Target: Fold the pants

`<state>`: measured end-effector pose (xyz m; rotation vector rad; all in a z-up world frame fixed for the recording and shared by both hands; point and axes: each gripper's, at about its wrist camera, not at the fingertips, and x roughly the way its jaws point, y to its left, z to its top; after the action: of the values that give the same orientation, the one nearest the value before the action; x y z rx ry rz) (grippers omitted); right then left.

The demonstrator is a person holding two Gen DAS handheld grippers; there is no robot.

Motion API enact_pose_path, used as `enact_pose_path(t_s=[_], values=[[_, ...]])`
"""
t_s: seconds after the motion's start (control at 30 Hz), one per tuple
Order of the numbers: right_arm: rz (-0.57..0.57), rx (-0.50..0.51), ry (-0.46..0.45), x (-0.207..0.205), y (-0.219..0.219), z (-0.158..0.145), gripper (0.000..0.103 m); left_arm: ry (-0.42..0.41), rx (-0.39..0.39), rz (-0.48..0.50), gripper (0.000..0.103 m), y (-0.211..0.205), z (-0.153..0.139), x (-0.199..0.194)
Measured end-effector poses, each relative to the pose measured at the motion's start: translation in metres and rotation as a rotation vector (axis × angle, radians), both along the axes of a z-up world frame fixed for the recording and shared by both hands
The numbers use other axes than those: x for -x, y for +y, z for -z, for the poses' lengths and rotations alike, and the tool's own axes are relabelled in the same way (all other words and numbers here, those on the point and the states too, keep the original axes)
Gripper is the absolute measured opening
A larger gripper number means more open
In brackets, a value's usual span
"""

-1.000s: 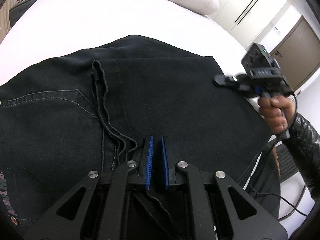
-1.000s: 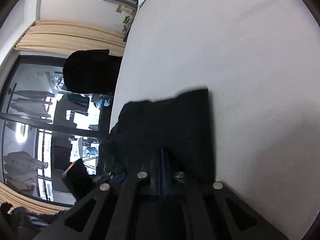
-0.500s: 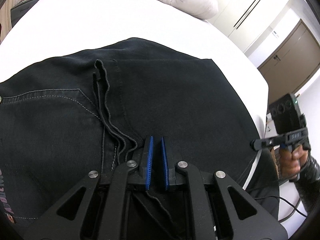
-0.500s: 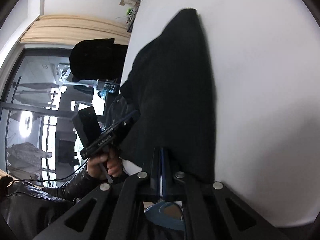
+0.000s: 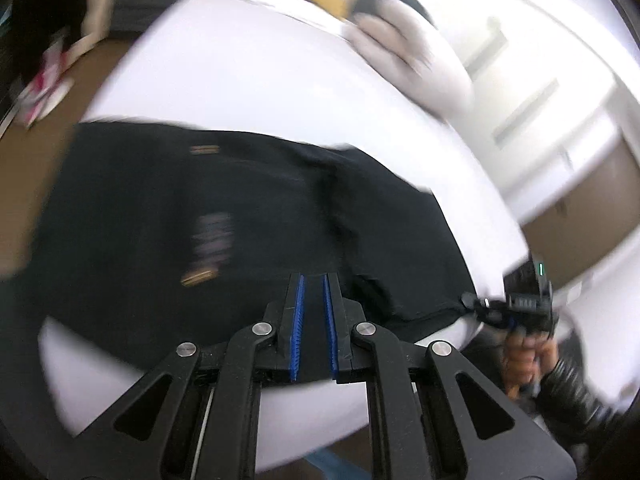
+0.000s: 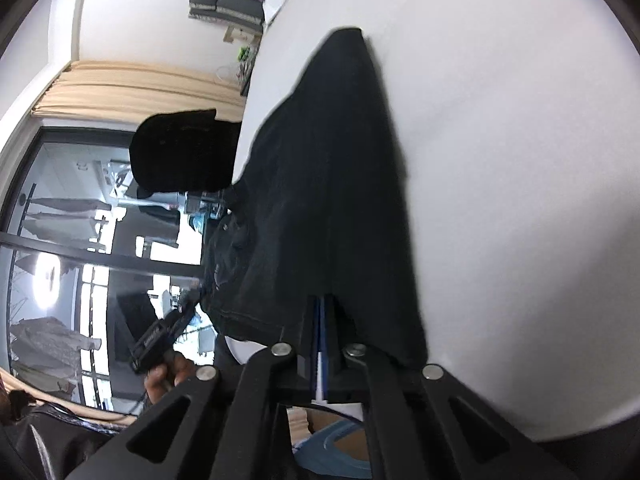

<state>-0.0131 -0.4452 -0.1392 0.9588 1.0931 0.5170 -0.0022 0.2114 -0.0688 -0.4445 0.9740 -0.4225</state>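
Left wrist view, heavily blurred. The left gripper (image 5: 314, 312) has its blue pads drawn narrow, with dark cloth lying between and under them; whether the pads actually pinch the cloth cannot be settled from this picture. The pants (image 5: 240, 220), black denim, lie spread across the white bed (image 5: 248, 80), taking up the near half of it, with a pale label showing on the cloth. A beige pillow (image 5: 408, 52) sits well beyond the pants, at the far side of the bed. The right gripper (image 5: 476, 304) shows at the pants' right corner, carried by a hand (image 5: 524, 356) in a black sleeve; it appears to meet the cloth edge there.

Right wrist view, sharper. The right gripper (image 6: 322, 320) is closed tight, and the near edge of the pants (image 6: 328, 200) sits at its pads, so it reads as pinching that edge. From there the pants run away as a long dark band toward the far side of the bed (image 6: 520, 160). The left gripper (image 6: 160, 336) is seen off to the side of the pants in the other hand (image 6: 168, 376); its jaws cannot be read here.

Risks, as judged. If the left gripper has no real hold, its side of the pants would stay behind and the fold would land skewed. A thin pinch at the right corner could slip under the denim's weight. Uneven pull between the two hands would wrinkle the layers.
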Motion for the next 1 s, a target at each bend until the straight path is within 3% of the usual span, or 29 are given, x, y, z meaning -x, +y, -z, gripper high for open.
enact_pose_path(t_s=[0.07, 0.13, 0.17, 0.2, 0.27, 0.33, 0.47, 0.77, 0.87, 0.93, 0.97, 1.0], values=[[-0.001, -0.019, -0.035, 0.005, 0.012, -0.013, 0.011, 0.008, 0.07, -0.132, 0.015, 0.046, -0.003, 0.019], [0.0, -0.048, -0.075, 0.006, 0.023, -0.025, 0.02, 0.018, 0.135, -0.256, 0.037, 0.085, 0.0, 0.035], [0.002, -0.067, -0.103, 0.006, 0.031, -0.034, 0.023, 0.024, 0.17, -0.319, 0.066, 0.101, 0.004, 0.041], [-0.001, -0.074, -0.119, 0.004, 0.034, -0.038, 0.026, 0.033, 0.216, -0.392, 0.076, 0.116, 0.011, 0.048], [-0.009, -0.079, -0.156, -0.005, 0.047, -0.051, 0.026, 0.09, 0.323, -0.456, 0.076, 0.133, 0.027, 0.05], [-0.022, -0.079, -0.174, -0.014, 0.056, -0.059, 0.026, 0.151, 0.437, -0.452, 0.076, 0.138, 0.044, 0.047], [-0.049, -0.085, -0.201, -0.03, 0.074, -0.069, 0.026, 0.198, 0.553, -0.448, 0.076, 0.142, 0.062, 0.046], [-0.076, -0.117, -0.187, -0.037, 0.099, -0.06, 0.026, 0.242, 0.688, -0.521, 0.074, 0.141, 0.093, 0.038], [-0.074, -0.114, -0.181, -0.042, 0.099, -0.059, 0.026, 0.271, 0.751, -0.548, 0.061, 0.143, 0.101, 0.036], [-0.077, -0.102, -0.176, -0.045, 0.101, -0.06, 0.026, 0.287, 0.761, -0.548, 0.047, 0.143, 0.103, 0.035], [-0.08, -0.089, -0.169, -0.049, 0.102, -0.061, 0.026, 0.293, 0.76, -0.542, 0.035, 0.141, 0.102, 0.033], [-0.086, -0.072, -0.157, -0.052, 0.104, -0.061, 0.025, 0.298, 0.753, -0.532, 0.031, 0.14, 0.102, 0.032]])
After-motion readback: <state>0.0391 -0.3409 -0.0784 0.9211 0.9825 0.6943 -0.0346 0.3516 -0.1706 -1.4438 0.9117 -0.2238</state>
